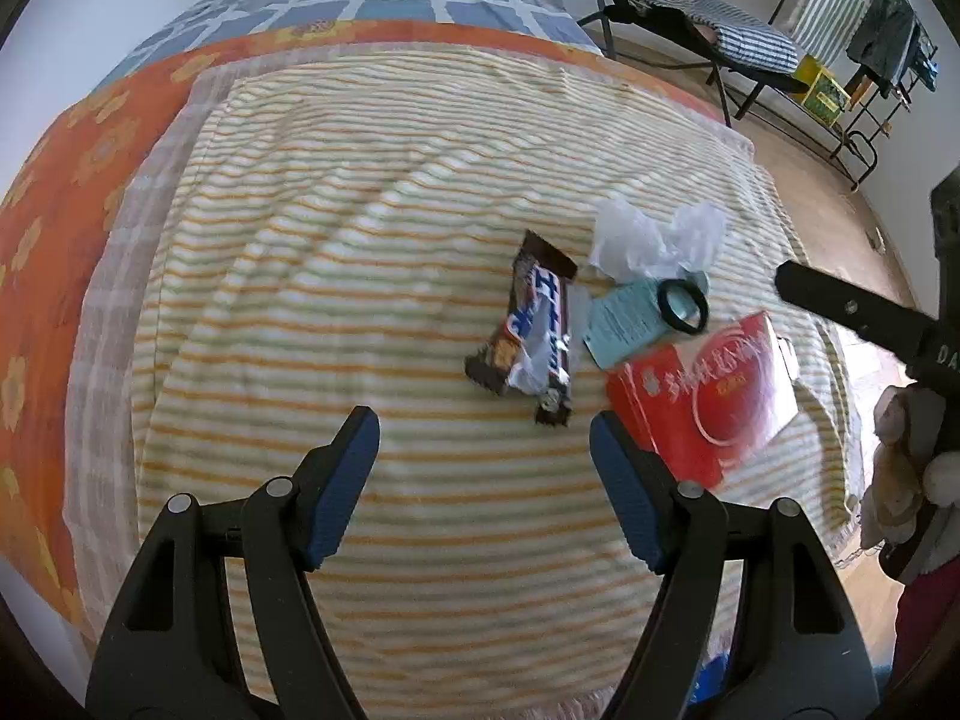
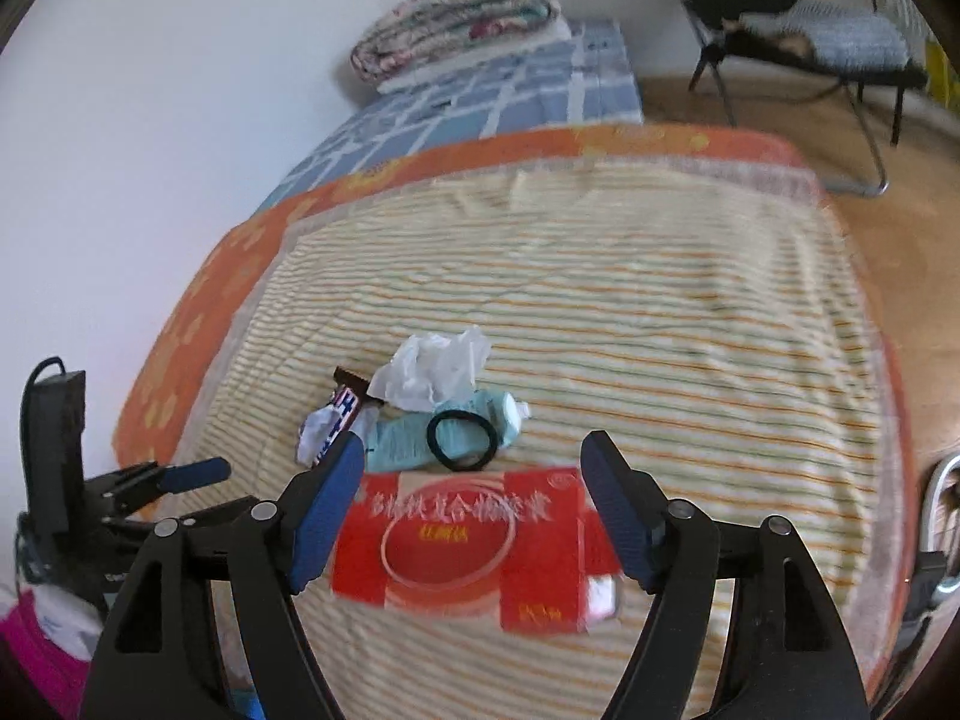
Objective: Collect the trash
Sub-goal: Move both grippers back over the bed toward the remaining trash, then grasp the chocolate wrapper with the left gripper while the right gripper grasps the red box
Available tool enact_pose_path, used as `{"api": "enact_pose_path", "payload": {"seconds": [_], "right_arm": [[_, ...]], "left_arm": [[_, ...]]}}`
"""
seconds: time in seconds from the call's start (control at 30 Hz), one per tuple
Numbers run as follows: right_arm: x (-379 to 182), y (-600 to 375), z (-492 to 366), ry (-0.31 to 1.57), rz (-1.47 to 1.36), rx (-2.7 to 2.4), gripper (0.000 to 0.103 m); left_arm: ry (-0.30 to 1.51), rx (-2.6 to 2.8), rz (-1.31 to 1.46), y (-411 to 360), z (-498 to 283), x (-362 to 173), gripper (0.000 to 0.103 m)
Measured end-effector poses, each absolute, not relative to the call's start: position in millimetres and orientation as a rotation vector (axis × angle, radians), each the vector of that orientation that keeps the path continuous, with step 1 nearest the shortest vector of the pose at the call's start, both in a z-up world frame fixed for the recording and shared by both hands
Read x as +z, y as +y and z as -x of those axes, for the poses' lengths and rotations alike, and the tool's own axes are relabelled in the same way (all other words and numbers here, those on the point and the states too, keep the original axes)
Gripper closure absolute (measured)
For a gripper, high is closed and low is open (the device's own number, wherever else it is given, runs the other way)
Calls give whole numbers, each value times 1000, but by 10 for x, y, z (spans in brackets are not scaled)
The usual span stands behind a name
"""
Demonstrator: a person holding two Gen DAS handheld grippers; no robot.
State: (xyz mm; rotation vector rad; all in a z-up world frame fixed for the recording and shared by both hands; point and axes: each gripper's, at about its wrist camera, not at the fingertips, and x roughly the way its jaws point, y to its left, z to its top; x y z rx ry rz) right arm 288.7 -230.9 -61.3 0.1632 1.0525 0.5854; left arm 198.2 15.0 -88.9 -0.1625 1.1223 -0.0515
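Left wrist view: left gripper point(image 1: 485, 441) hanging spread, empty; candy wrapper point(image 1: 531, 336) lying just ahead.
Right wrist view: right gripper point(image 2: 474, 468) gaping wide, red box point(image 2: 474, 546) sitting between its fingers.
Risk: hair tie point(image 2: 462, 440) and tissue point(image 2: 432, 369) crowding the box, likely snagging.

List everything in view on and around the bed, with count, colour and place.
candy bar wrapper: one, brown and blue, leftmost of the trash
crumpled tissue: one, white, behind the pile
light blue packet: one, between wrapper and box
hair tie: one, black, lying on the packet
red box: one, nearest the right gripper
striped blanket: one, cream and orange, under all
folded quilt: one, floral, at the bed's head
folding chair: one, black, beside the bed
left gripper: open
right gripper: open
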Motion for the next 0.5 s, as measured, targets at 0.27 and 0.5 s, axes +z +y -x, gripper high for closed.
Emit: {"api": "enact_pose_path", "payload": {"seconds": [0.27,0.5], "right_arm": [[-942,-2032,-3072,1152,-147,639,28],[-1077,-2180,-3003,1229,-144,619,28]], "left_arm": [[1136,-41,172,218,-2090,-965,28],[1128,-42,173,216,-2125,-950,28]]}}
